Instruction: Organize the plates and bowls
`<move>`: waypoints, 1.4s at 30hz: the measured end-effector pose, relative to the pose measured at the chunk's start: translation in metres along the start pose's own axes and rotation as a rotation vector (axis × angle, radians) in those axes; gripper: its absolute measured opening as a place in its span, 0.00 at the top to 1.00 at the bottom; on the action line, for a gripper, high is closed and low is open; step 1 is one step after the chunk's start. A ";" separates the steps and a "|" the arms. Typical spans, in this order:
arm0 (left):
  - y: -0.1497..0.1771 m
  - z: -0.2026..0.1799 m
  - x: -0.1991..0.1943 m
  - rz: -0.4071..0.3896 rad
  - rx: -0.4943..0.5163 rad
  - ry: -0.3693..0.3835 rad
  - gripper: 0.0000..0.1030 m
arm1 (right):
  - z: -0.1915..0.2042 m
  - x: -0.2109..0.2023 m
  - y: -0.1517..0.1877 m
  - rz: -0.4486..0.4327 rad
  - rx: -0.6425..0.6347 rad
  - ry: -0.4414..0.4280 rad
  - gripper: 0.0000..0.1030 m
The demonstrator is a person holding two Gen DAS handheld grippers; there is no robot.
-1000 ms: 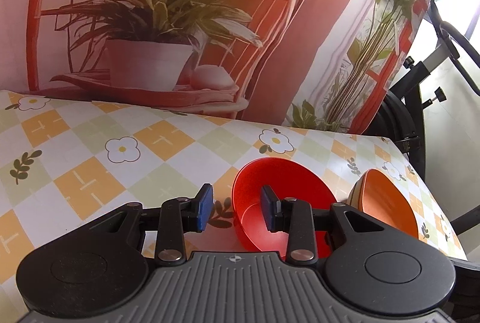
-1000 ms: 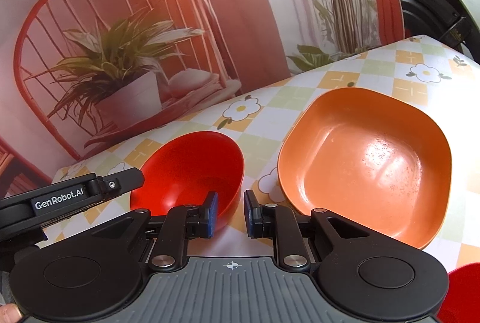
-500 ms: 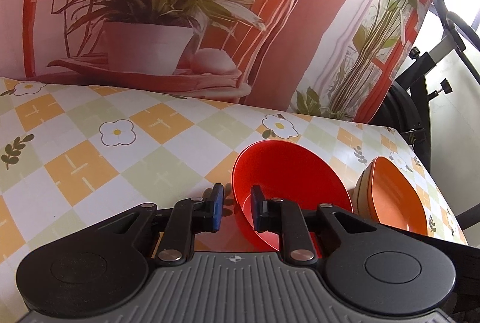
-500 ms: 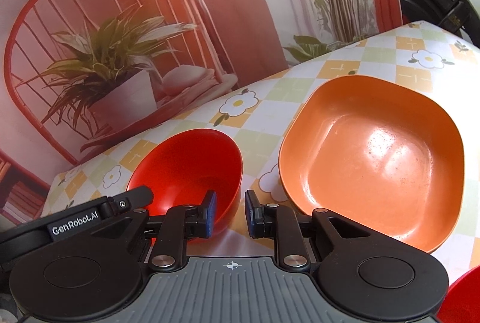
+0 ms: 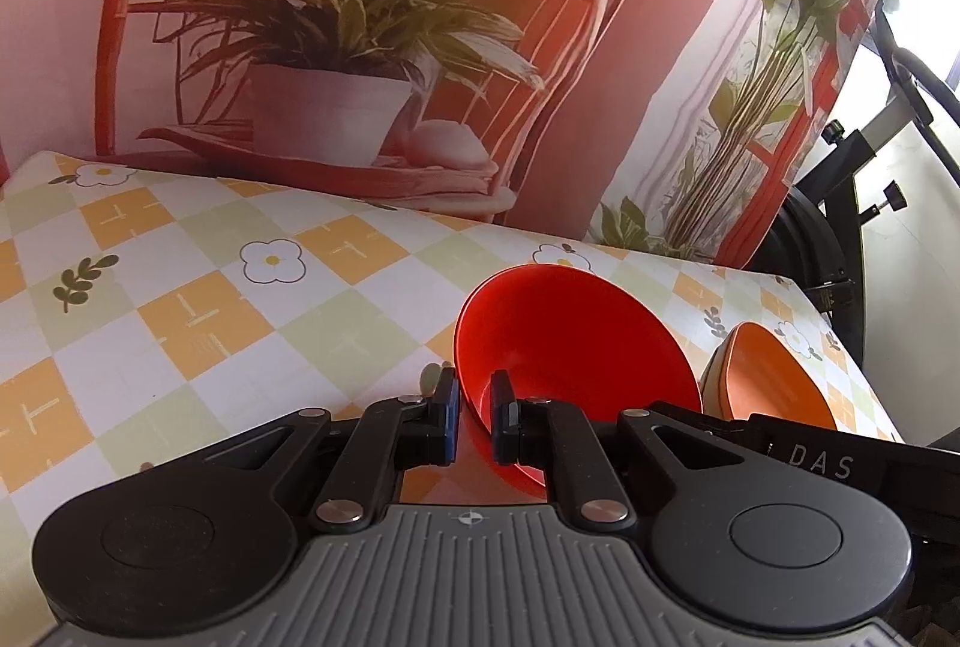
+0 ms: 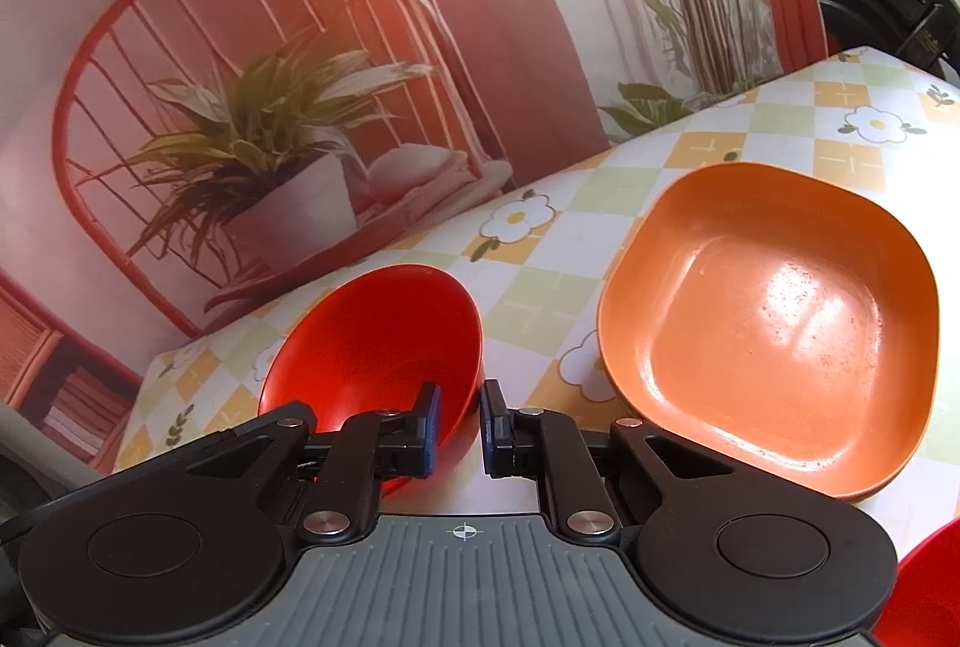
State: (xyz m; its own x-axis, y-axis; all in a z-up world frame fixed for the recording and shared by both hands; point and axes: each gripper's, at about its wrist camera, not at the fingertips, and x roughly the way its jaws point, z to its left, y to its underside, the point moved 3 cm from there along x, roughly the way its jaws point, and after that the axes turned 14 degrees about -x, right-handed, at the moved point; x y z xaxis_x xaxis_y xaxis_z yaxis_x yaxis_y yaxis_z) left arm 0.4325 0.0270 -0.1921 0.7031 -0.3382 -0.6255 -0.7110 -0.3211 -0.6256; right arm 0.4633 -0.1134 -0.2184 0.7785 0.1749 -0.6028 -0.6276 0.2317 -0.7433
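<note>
Plastic, by the look of it: the red bowl (image 5: 570, 341) is glossy, thin-walled and probably light and stiff, so slippery more than fragile. It sits tilted on the checked table (image 5: 180, 299), just left of the orange plate (image 6: 774, 323), which lies flat toward the table's right end. The left hand-held gripper (image 5: 474, 422) is clamped on the bowl's near rim, one finger outside the wall and one inside. That thin edge is the sensible hold, though a smooth wall could swing or slide in the pinch when lifted. The right hand-held gripper (image 6: 459, 428) hangs near the bowl's right side, jaws a little apart and holding nothing. Another red piece (image 6: 924, 587) peeks in at the near right.
</note>
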 end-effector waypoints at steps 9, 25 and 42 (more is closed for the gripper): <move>0.014 -0.017 -0.061 -0.079 -0.053 -0.025 0.89 | 0.007 -0.048 -0.003 -0.071 -0.059 -0.056 0.91; 0.073 -0.065 -0.110 -0.067 -0.041 0.004 0.87 | -0.038 -0.138 0.016 -0.140 -0.087 -0.104 0.91; 0.120 -0.121 -0.115 -0.013 0.083 0.032 0.85 | -0.103 -0.191 0.037 -0.184 -0.043 -0.110 0.91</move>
State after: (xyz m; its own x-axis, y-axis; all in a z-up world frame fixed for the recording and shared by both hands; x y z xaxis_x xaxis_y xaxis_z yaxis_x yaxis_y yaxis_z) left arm 0.2647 -0.0798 -0.1385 0.7104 -0.3631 -0.6029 -0.6978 -0.2514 -0.6707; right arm 0.2905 -0.2366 -0.1609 0.8750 0.2369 -0.4221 -0.4726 0.2290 -0.8510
